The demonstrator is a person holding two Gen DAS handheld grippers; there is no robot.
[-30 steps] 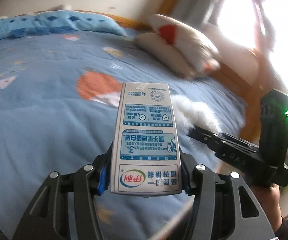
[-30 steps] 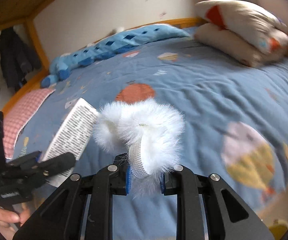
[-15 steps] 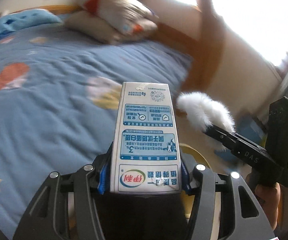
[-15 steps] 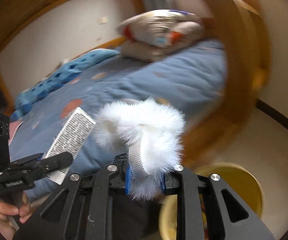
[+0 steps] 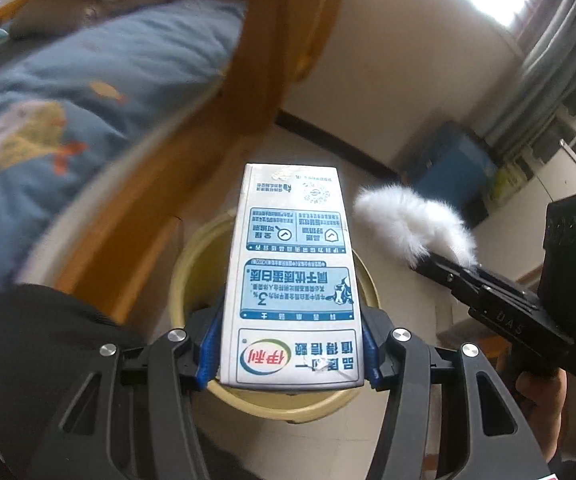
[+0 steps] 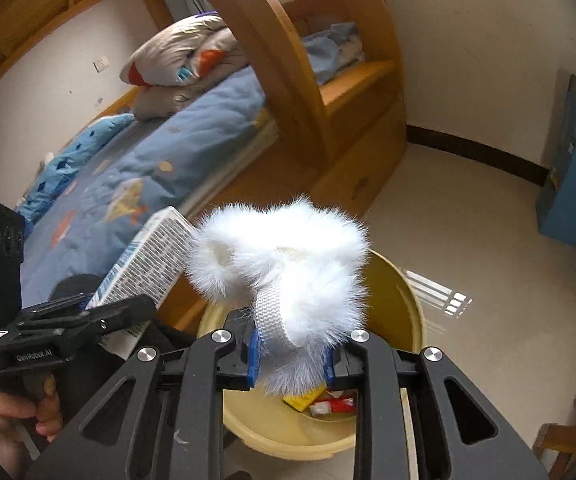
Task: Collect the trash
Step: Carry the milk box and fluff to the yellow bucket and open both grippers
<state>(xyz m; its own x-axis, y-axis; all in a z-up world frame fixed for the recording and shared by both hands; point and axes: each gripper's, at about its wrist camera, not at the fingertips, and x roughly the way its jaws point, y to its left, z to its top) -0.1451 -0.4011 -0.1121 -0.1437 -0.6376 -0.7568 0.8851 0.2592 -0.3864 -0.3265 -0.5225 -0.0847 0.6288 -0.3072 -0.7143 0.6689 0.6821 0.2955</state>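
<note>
1. Left gripper (image 5: 291,354) clamped on a white-and-blue milk carton (image 5: 293,276), held above a yellow bin (image 5: 184,280).
2. Right gripper (image 6: 291,354) easing open, white furry band (image 6: 284,256) between its pads, above the same bin, wrappers inside.
3. Beyond: wooden bed frame (image 6: 272,52), blue quilt (image 6: 168,160).

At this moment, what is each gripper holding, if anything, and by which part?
Left gripper: milk carton, gripped across its sides at the near end. Right gripper: white furry band, its near end between the jaws, which are opening, above the yellow bin.
</note>
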